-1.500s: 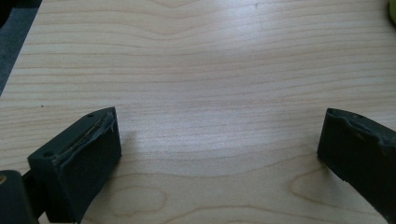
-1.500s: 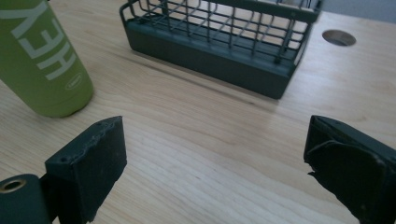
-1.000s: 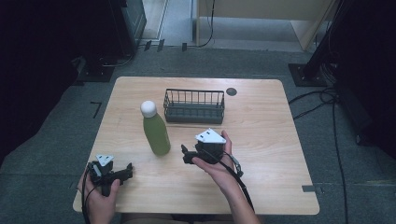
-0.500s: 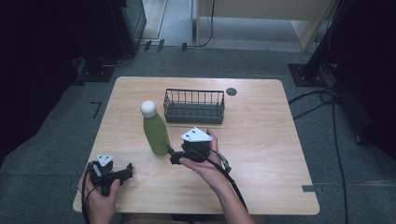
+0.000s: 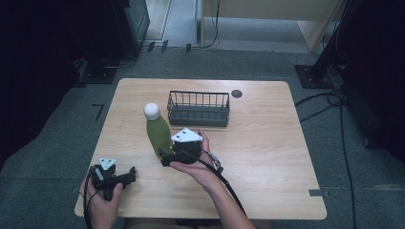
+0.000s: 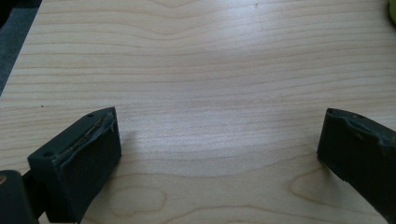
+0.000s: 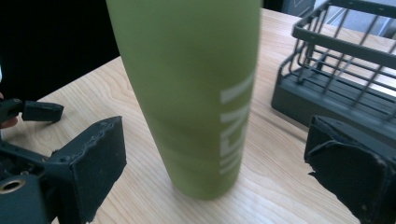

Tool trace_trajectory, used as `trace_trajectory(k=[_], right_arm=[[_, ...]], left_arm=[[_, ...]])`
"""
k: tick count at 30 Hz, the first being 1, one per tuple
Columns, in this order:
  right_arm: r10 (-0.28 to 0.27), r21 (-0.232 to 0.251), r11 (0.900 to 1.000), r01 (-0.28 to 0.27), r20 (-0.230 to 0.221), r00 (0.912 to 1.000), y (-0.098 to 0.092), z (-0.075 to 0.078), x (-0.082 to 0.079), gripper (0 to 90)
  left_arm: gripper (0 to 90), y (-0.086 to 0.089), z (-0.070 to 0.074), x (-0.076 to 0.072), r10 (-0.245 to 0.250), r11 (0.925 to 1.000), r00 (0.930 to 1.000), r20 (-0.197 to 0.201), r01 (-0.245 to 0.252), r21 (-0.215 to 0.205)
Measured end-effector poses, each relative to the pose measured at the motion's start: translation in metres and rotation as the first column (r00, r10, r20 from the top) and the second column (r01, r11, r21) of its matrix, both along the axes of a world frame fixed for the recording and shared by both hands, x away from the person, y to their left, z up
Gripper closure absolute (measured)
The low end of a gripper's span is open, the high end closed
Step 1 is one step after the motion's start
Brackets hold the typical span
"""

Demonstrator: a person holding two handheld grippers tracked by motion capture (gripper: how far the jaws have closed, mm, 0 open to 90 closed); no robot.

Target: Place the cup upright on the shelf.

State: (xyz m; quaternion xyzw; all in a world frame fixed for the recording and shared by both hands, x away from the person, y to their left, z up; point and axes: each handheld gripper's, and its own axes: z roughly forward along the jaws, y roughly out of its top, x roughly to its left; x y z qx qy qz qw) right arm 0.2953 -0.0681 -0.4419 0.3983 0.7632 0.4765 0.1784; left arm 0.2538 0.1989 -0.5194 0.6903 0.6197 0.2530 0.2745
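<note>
A: Right gripper (image 5: 165, 156) had slid left across the frame since a sec ago, jaws wide, nothing clamped. Green bottle (image 5: 158, 131) stood upright, frame centre-left, now just ahead of the jaws.

B: So the approach looked nearly done; the grasp likely came next. Left gripper (image 5: 129, 175)?

A: Parked lower left, jaws apart, over bare wood.

B: Materials?

A: Bottle: matte cylinder w/ round white cap. Wire basket (image 5: 198, 108) behind it, dark metal. Table (image 5: 267, 143): pale woodgrain.
</note>
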Motion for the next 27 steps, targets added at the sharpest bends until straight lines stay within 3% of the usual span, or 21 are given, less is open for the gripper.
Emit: trace_trajectory(k=[7, 18, 27], right_arm=[[0.001, -0.002, 1.000, -0.001, 0.000, 1.0000, 0.015, -0.002, 0.007, 5.3], [-0.057, 0.002, 0.998, 0.057, 0.024, 0.9981, 0.033, -0.007, 0.020, 7.6], [-0.085, 0.032, 0.996, 0.084, 0.044, 0.9954, 0.043, -0.009, 0.020, 18.3]], left_arm=[[0.0, 0.000, 0.000, 0.000, 0.001, 1.0000, 1.0000, 0.000, -0.001, -0.001], [0.0, 0.000, 0.000, 0.000, 0.000, 1.0000, 1.0000, 0.000, 0.000, 0.000], [0.0, 0.000, 0.000, 0.000, -0.004, 1.0000, 1.0000, -0.001, 0.004, 0.001]])
